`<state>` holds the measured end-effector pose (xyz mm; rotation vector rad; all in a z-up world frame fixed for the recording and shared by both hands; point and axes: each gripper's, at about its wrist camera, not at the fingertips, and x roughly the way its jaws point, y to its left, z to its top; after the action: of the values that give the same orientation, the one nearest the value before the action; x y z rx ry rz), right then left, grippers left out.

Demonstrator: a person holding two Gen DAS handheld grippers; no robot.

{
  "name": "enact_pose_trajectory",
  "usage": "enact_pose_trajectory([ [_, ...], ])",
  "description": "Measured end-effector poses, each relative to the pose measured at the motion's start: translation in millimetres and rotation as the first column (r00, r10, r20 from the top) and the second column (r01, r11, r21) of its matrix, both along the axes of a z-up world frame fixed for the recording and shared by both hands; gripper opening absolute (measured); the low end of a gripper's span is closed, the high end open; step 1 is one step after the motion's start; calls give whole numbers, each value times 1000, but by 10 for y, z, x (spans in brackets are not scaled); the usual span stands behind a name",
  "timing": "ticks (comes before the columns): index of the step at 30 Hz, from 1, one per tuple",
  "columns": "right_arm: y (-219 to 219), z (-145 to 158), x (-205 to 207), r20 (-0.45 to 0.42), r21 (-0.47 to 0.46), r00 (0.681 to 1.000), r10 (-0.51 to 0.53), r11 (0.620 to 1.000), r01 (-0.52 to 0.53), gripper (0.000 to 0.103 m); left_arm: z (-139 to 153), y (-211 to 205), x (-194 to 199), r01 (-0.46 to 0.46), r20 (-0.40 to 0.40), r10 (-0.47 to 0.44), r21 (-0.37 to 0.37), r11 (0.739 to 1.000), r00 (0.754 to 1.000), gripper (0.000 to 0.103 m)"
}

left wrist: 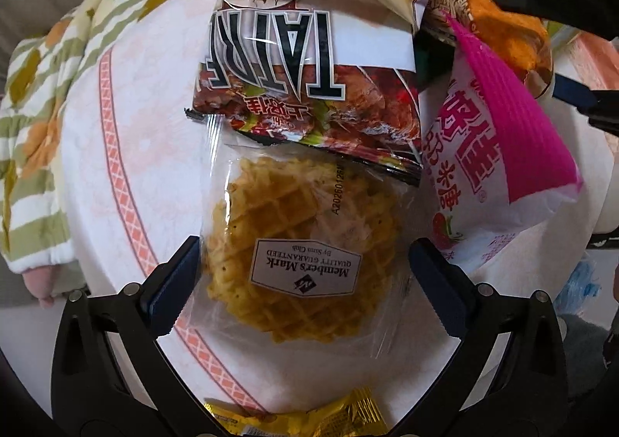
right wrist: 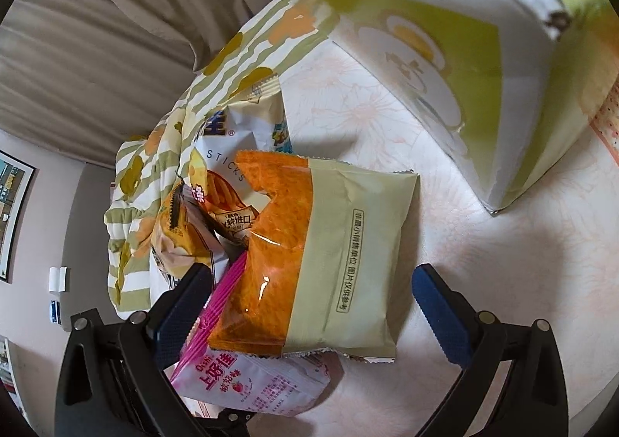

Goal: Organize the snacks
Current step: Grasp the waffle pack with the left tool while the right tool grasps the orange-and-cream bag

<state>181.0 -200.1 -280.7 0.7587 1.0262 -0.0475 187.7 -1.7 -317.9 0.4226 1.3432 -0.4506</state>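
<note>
In the left wrist view my left gripper (left wrist: 305,274) is open, its jaws on either side of a clear Member's Mark waffle-chip pack (left wrist: 298,263) lying on the white cloth. A Tatra chip bag (left wrist: 305,62) overlaps the pack's far end. A pink and white candy bag (left wrist: 503,151) lies to its right. In the right wrist view my right gripper (right wrist: 309,305) is open around an orange and pale-green snack bag (right wrist: 321,263), which rests on the pink candy bag (right wrist: 251,379). The right gripper also shows in the left view (left wrist: 557,31) at top right.
A green and white cardboard box (right wrist: 445,89) holding snacks stands beyond the right gripper. A Sticks bag (right wrist: 236,151) and a yellow packet (right wrist: 174,239) lie to the left. A striped floral quilt (left wrist: 50,96) borders the cloth. A gold packet (left wrist: 301,417) lies nearest the left gripper.
</note>
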Motion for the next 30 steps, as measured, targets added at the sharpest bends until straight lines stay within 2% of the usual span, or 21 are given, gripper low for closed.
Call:
enact_pose_trajectory([
  [3, -3, -24, -1, -5, -5, 1000, -5, 1000, 5, 103, -8, 41, -4, 7, -1, -7, -32, 999, 1000, 100],
  [8, 2, -62, -13, -16, -9, 1000, -20, 1000, 20, 103, 53, 110, 18, 12, 3, -12, -59, 998, 1000, 84],
  [15, -12, -129, -20, -24, 5, 999, -27, 1000, 27, 102, 118, 190, 8, 35, 17, -34, -49, 998, 999, 79],
  [20, -22, -154, -20, -28, 8, 999, -22, 1000, 22, 90, 195, 277, -27, 4, 20, -3, -58, 998, 1000, 79],
  [22, -26, -154, -20, -27, 15, 1000, -13, 1000, 13, 77, 230, 312, -36, -7, 21, 8, -63, 998, 1000, 79],
  [25, -50, -142, -51, -28, 11, 1000, -1, 1000, 1, 67, 282, 338, -65, -26, 27, 28, -67, 997, 999, 79],
  [30, -59, -42, -145, -1, 11, 1000, 17, 1000, -17, 64, 444, 378, -131, -62, 58, 68, -87, 994, 996, 79],
])
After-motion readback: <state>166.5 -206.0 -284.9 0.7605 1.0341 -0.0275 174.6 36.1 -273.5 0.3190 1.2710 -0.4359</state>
